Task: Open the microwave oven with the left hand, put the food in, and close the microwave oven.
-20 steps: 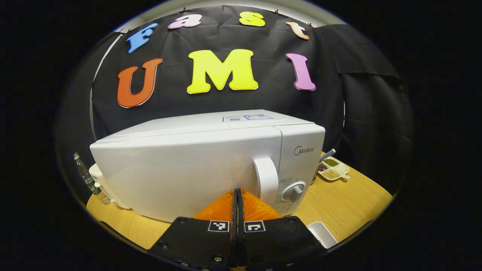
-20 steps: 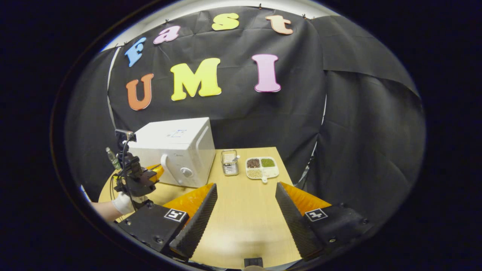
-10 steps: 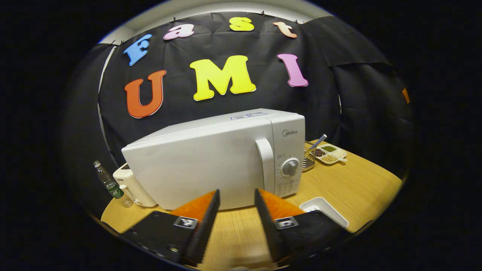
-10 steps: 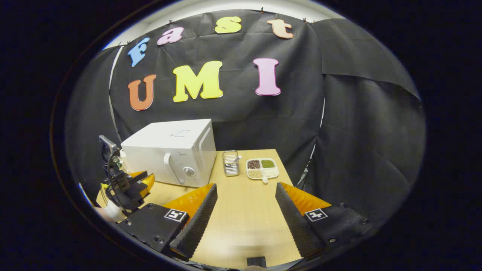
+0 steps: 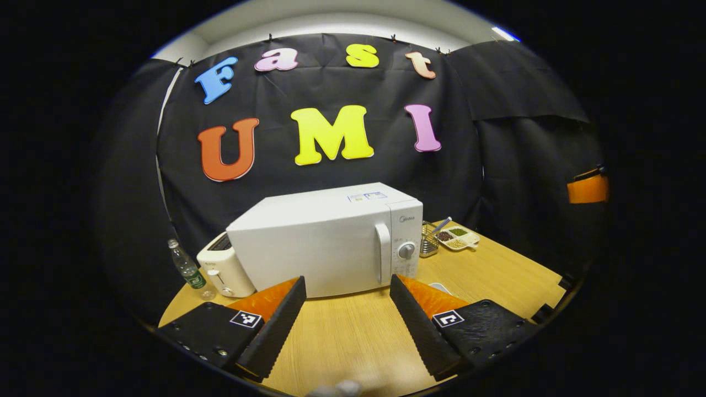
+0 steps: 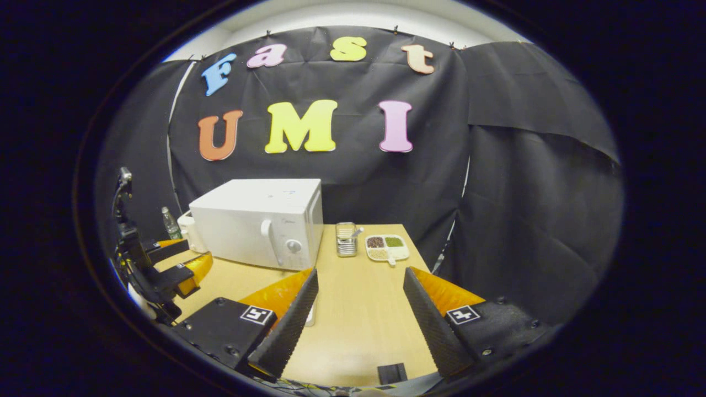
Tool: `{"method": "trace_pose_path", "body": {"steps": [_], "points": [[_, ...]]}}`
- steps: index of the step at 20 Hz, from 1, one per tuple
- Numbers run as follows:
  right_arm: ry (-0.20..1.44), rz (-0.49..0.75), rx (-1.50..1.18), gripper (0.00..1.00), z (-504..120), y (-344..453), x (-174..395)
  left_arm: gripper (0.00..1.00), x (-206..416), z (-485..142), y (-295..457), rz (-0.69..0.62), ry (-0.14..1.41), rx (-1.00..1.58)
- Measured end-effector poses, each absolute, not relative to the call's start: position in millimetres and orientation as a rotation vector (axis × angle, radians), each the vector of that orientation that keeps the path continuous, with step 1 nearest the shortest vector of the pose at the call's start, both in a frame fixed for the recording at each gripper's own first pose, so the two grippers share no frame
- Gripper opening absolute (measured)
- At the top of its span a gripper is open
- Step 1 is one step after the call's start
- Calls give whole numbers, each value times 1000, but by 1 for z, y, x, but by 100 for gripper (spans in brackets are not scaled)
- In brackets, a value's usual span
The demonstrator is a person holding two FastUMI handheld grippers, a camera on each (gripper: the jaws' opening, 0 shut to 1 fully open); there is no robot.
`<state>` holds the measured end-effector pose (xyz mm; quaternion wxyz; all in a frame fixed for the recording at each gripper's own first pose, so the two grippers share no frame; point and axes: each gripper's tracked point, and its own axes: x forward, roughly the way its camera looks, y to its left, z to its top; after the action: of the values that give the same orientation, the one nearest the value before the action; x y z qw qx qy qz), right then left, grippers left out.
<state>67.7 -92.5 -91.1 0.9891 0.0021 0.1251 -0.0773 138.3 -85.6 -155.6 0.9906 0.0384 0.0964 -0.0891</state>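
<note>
**Both grippers spread, microwave door shut**

In the left gripper view the left gripper (image 5: 347,309) hangs over the table (image 5: 496,275) with its fingers (image 5: 276,325) spread wide and nothing between them. The microwave (image 5: 314,248) stands ahead of it, apart from the fingertips, its door closed and its handle (image 5: 383,253) upright beside the dial (image 5: 406,251). A toaster (image 5: 223,273) sits against the microwave's left side, with a bottle (image 5: 187,270) just beyond. To the right of the microwave stand a metal basket (image 5: 426,246) and a divided dish (image 5: 456,238) of beans. A small part of a white tray (image 5: 439,287) shows just behind the right finger.

In the right gripper view the right gripper (image 6: 358,306) is likewise spread and empty above bare table. The left gripper (image 6: 176,264) shows at the far left, apart from the microwave (image 6: 259,220). The food itself cannot be made out.
</note>
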Motion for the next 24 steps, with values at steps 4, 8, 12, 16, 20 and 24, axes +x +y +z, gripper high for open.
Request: {"method": "trace_pose_path", "body": {"steps": [4,8,12,16,20,24], "points": [[204,-134,3,99,-74,-62,48,97,91,-104,-47,-151,139,33],[139,-95,-3,99,-44,-33,30,96,58,-49,-16,-110,73,26],[97,-65,-5,99,-21,-20,21,96,36,-11,1,-50,34,0],[72,-59,13,99,-9,-19,18,96,20,13,8,-20,7,-12],[54,-52,40,99,-1,-19,15,96,13,27,11,0,-20,5],[41,-55,30,91,5,-19,11,96,8,34,7,1,-26,20]]}}
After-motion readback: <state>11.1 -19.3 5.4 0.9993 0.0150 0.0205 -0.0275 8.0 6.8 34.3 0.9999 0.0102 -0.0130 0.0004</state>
